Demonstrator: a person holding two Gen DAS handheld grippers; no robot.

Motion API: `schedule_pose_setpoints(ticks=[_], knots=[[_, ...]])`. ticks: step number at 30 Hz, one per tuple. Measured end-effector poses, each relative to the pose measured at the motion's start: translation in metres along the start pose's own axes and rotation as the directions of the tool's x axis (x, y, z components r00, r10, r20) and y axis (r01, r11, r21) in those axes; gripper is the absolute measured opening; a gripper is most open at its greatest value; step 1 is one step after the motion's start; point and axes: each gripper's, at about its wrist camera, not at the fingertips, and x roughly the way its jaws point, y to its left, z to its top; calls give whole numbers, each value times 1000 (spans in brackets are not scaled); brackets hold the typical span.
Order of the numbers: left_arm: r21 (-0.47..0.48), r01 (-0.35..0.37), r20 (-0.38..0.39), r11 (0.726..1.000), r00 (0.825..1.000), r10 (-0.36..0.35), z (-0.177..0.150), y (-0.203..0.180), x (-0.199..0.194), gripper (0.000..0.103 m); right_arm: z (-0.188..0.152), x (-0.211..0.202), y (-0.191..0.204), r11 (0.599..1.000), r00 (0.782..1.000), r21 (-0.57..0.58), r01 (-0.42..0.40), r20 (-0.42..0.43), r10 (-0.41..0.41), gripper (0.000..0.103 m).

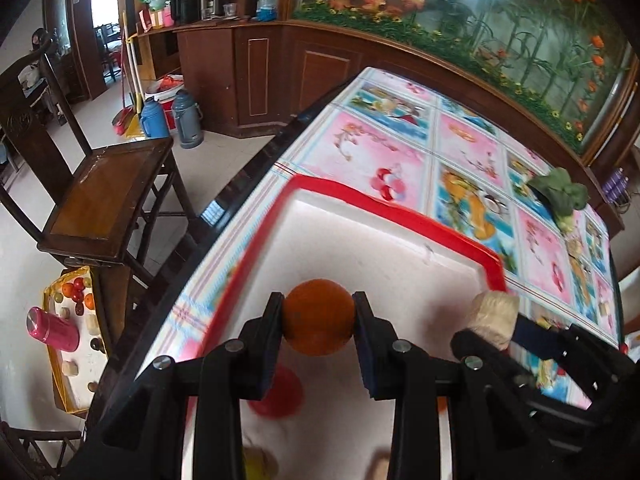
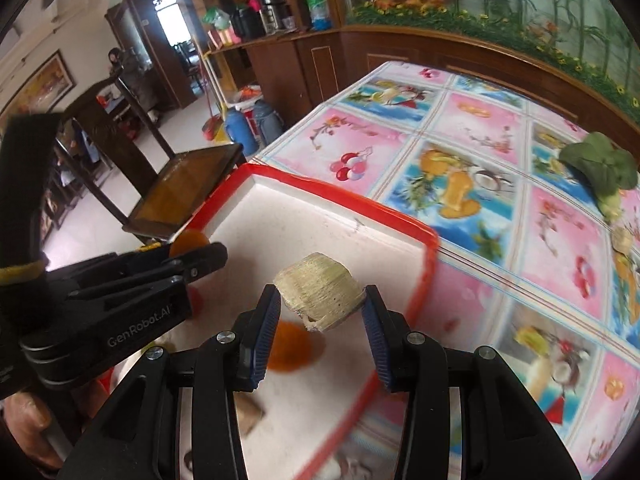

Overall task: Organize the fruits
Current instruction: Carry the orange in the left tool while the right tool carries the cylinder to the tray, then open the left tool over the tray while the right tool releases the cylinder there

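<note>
Left gripper (image 1: 319, 316) clamped the orange (image 1: 319, 316) across its middle, lower centre: likely firm, smooth. Right gripper (image 2: 320, 302) pinched a pale ridged piece (image 2: 318, 290): likely light, crumbly.

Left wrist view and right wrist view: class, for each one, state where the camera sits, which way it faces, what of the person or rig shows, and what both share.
Left wrist view: sits on the left tongs, faces down along them at the orange they clamp over the red-rimmed tray; the right tongs show at right.
Right wrist view: sits on the right tongs, faces down at the pale fibrous roll they clamp; the left tongs and fingers show at left.
Shared: tray, orange, roll, patterned tablecloth, leafy greens, wooden chair.
</note>
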Motion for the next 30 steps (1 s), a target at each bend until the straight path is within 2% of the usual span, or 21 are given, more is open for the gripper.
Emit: schedule_pose_setpoints(ticks=[11,21,25,30], knots=[[0,-20,-56,1000,998,20,2,3,30,36,6,38,0,1000,997,5,-2,-80,2,41],[32,-56,-42,998,997,58,1,-5,31,38,2,44,-4,1000,996,6,12,-93,-11,42],[38,-80,-41,996,996,82,-1,-6,29,56,-2,41,-5,1000,995,9,19,-95,-19,45],[52,-95,-35,994,995,97,-4,-9,24,59,-5,35,-6,999,995,-2,32,-91,-32,46]])
